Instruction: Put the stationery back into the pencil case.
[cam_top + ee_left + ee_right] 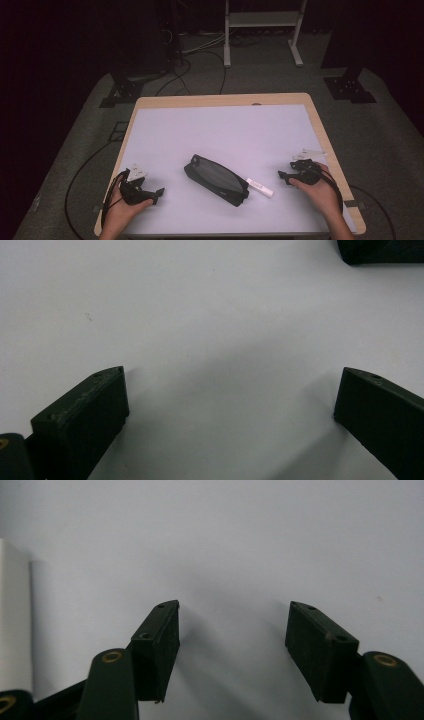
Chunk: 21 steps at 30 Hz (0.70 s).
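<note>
Left gripper [159, 192] sits low on the table [220, 130], left of the black pouch [216, 179] and well apart from it, tips aimed across toward the pouch. Jaws spread wide, nothing between them, bare white surface under them in the left gripper view [227, 385]; a dark corner of the pouch [380, 251] shows at the top right there. Left hand [122, 210] comes in from the bottom edge, wrapped round the gripper body from behind, forearm angled in toward the pouch, cable looping off the table's left edge.

Right gripper [283, 176] sits on the other side of the pouch, nearer to it than the left one, tips aimed at the pouch's right end. Jaws partly apart, narrower than the left pair, gripping nothing; bare table between them in the right gripper view [232, 625]. Right hand [320, 192] on top of the gripper body, wrist roughly level, forearm leaving at the bottom right.

Pouch lies flat, long axis slanting from upper left to lower right, near the front middle of the table. White tube [260, 187] lies just beside the pouch's right end, between pouch and right gripper; contact with the pouch cannot be told. A white edge [15, 615], likely that tube, shows at the left of the right gripper view
</note>
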Tool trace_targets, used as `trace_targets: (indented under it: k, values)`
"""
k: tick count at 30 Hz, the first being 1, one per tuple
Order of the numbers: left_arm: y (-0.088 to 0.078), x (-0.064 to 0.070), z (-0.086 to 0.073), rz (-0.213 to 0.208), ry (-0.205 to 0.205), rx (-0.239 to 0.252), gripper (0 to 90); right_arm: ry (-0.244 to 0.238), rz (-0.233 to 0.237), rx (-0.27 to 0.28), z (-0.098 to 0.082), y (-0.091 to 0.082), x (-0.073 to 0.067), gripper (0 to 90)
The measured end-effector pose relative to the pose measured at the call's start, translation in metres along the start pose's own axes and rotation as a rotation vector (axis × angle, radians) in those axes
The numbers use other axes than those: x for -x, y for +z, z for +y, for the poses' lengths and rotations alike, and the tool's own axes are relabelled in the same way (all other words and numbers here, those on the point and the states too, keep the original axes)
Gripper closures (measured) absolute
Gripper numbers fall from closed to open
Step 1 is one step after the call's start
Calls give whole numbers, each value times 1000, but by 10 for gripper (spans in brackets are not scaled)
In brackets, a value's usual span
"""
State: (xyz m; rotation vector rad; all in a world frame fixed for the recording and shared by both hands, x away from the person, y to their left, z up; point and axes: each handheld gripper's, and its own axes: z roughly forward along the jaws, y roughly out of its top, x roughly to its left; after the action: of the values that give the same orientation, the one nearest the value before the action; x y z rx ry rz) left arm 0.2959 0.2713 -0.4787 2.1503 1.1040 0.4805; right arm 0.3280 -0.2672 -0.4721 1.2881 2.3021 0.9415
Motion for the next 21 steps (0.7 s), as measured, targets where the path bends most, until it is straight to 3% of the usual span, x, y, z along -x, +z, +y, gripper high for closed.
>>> trace_targets:
  k: [5,21]
  values:
    - [0,0,0,1,1,0,0,7,19,-10,1,-3,-3,411]
    - [0,0,0,-2,-3,-2,0,-36,88,21,7,-20,-8,454]
